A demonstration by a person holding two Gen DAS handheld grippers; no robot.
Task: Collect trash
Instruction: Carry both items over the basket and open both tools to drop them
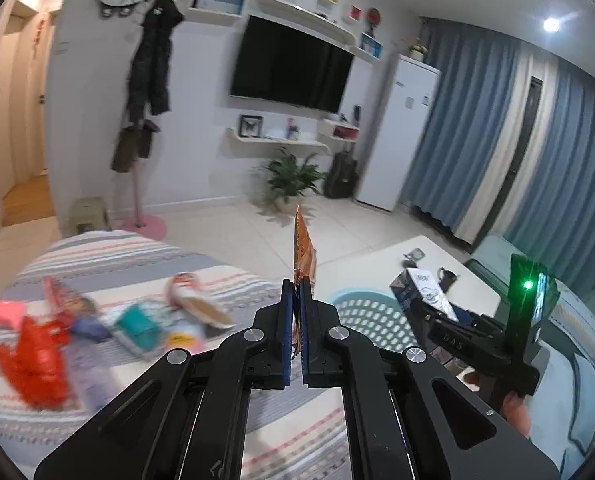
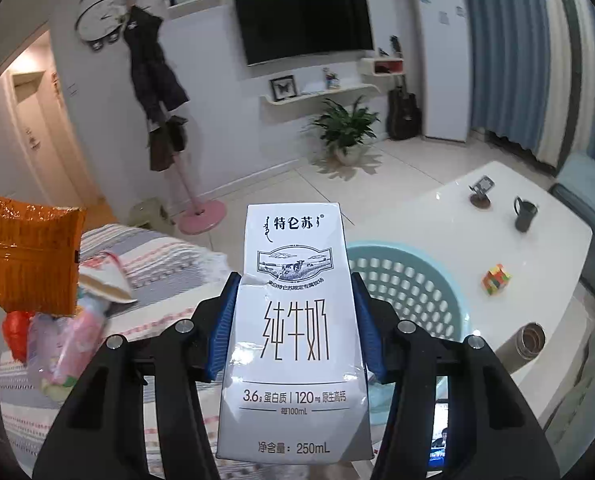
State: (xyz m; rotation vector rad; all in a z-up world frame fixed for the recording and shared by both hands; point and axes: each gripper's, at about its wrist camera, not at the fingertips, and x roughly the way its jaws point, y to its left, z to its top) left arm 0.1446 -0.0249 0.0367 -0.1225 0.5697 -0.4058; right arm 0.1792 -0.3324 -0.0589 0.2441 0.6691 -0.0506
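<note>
left gripper (image 1: 296,292): blue pads pinched tight on an orange wrapper (image 1: 303,254), seen edge-on here. only the right wrist view shows its broad crinkled face. right gripper (image 2: 293,308): fingers clamped on both sides of a white milk carton (image 2: 293,320), upright, held above the bedspread's edge. beyond it, a pale blue perforated basket (image 2: 437,280); inside not visible. left, loose trash (image 1: 97,328) lies on the striped bedspread (image 1: 145,256), blurred. farther right, a dark mug (image 2: 524,213) on the white table (image 2: 545,248).
</note>
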